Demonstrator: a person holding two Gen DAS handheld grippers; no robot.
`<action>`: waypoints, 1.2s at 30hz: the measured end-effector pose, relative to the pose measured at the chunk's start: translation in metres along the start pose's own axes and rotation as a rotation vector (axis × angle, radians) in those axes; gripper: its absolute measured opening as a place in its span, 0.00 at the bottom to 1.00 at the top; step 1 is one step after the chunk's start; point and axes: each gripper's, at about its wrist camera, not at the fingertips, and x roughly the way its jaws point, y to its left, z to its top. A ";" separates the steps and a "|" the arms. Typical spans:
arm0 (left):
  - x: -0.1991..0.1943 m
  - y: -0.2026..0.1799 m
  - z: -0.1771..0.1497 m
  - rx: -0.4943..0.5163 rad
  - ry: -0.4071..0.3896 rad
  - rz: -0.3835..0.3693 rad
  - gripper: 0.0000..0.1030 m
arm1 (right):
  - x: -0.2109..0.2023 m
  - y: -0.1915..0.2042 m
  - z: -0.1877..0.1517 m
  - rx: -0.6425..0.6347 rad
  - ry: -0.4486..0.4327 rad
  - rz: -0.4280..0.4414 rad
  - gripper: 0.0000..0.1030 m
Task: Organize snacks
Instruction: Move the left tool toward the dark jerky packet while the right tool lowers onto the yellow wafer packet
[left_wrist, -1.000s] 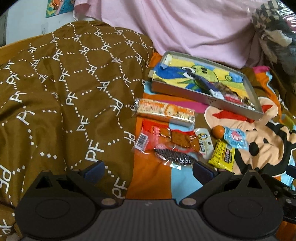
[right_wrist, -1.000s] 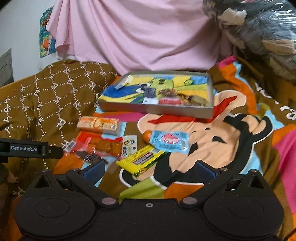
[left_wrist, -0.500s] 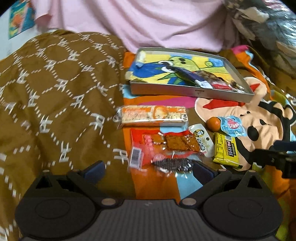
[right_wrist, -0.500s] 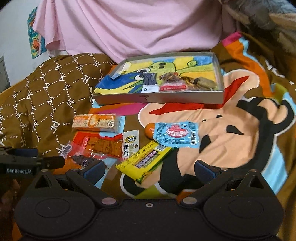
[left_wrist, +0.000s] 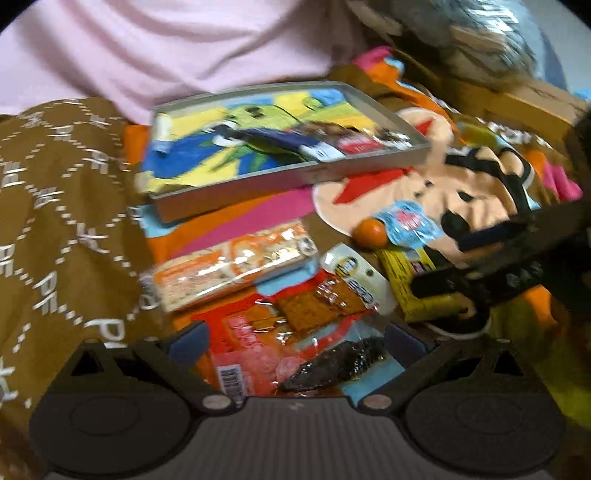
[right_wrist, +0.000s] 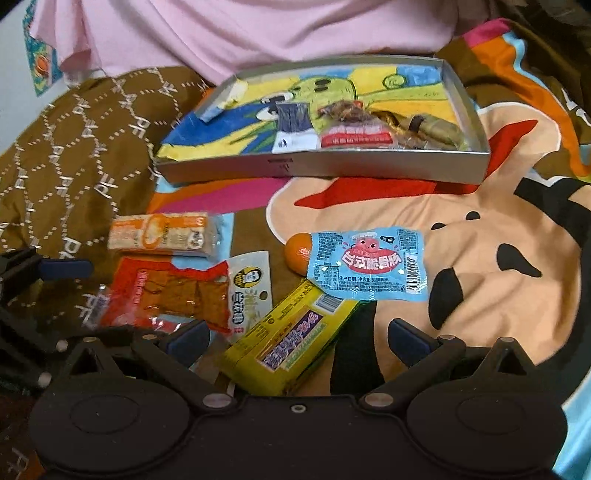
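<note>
Loose snacks lie on a cartoon blanket in front of a grey tray (right_wrist: 332, 168) (left_wrist: 295, 177) that holds several packets. My left gripper (left_wrist: 295, 341) is open, low over a red tofu packet (left_wrist: 266, 332) and a dark packet (left_wrist: 340, 363). An orange cracker pack (left_wrist: 232, 266) lies just beyond. My right gripper (right_wrist: 297, 338) is open, low over a yellow bar (right_wrist: 291, 343). A blue packet (right_wrist: 369, 264) and a small orange (right_wrist: 297, 253) lie beyond it. The red tofu packet (right_wrist: 170, 291) and orange cracker pack (right_wrist: 162, 236) show at left.
A brown patterned quilt (left_wrist: 55, 221) (right_wrist: 74, 155) is heaped on the left. Pink cloth (right_wrist: 240, 33) hangs behind the tray. The right gripper's arm (left_wrist: 517, 258) crosses the right of the left wrist view; the left gripper's finger (right_wrist: 62, 267) shows at the left of the right view.
Both grippers have moved forward and down towards the snacks. The left one has swung right over the red and dark packets; the right one has closed in over the yellow bar.
</note>
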 end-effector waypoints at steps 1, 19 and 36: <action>0.003 0.000 0.000 0.015 0.009 -0.011 1.00 | 0.004 0.001 0.002 0.006 0.008 -0.003 0.99; 0.018 -0.001 -0.012 0.029 0.156 -0.124 0.99 | 0.017 0.010 -0.005 -0.101 0.101 -0.115 0.95; 0.013 -0.031 -0.009 -0.048 0.186 -0.157 0.95 | -0.017 -0.016 -0.015 -0.193 0.047 -0.025 0.86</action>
